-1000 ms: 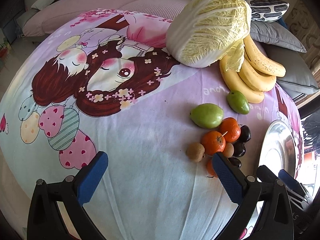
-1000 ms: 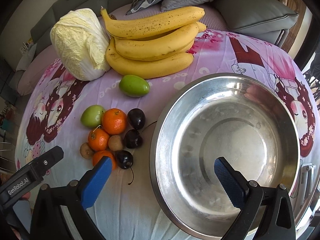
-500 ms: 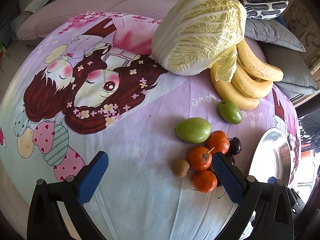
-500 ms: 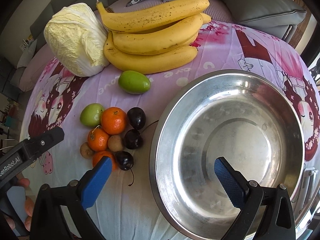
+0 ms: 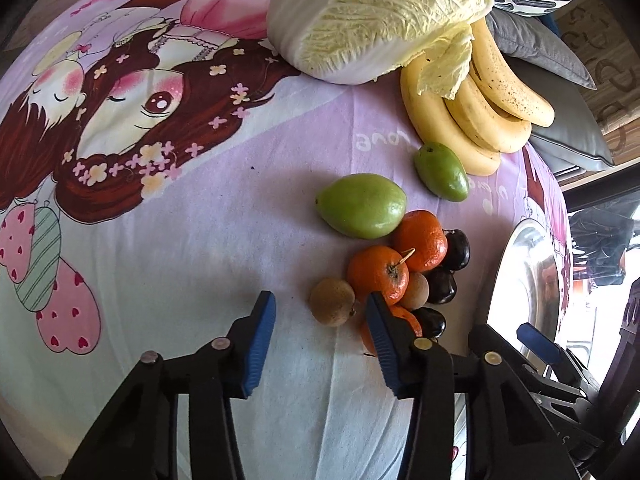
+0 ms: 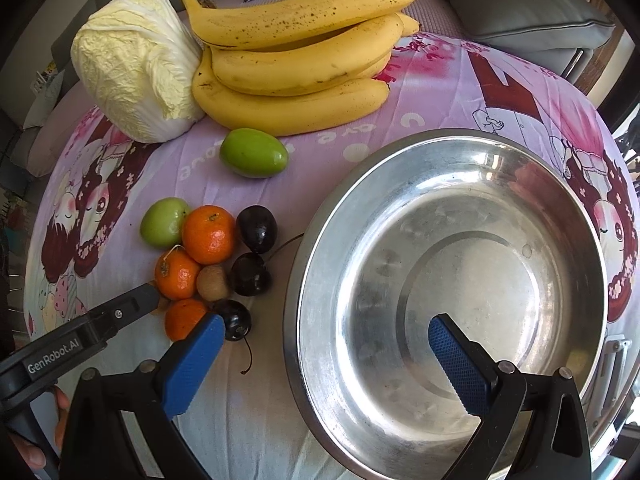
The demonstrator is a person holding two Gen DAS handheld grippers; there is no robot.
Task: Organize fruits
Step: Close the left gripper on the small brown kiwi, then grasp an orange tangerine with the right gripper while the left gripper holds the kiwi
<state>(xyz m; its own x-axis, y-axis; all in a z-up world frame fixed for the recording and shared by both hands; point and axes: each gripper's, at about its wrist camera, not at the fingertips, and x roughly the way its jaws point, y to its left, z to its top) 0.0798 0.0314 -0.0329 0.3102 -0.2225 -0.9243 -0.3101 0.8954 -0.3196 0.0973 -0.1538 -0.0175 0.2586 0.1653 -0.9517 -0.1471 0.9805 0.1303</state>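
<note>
A small brown fruit (image 5: 332, 307) lies on the printed cloth at the near left edge of a fruit pile. My left gripper (image 5: 322, 320) straddles it, and its jaws are closing; the blue pads do not touch the fruit. The right finger (image 5: 384, 340) partly hides one tangerine (image 5: 410, 320). Two more tangerines (image 5: 378, 274), dark cherries (image 5: 440, 286) and a green fruit (image 5: 360, 205) make up the pile. My right gripper (image 6: 324, 344) hangs open and empty over the near rim of the empty steel bowl (image 6: 480, 200).
A second green fruit (image 5: 442, 172), a bunch of bananas (image 6: 296, 68) and a napa cabbage (image 6: 136, 64) lie at the back of the table. Grey cushions (image 6: 520, 8) sit behind them. The left gripper's body (image 6: 100, 324) reaches in beside the pile.
My left gripper has dropped toward the fruit pile and its jaws have narrowed from wide open to either side of the small brown fruit. The right gripper has barely moved.
</note>
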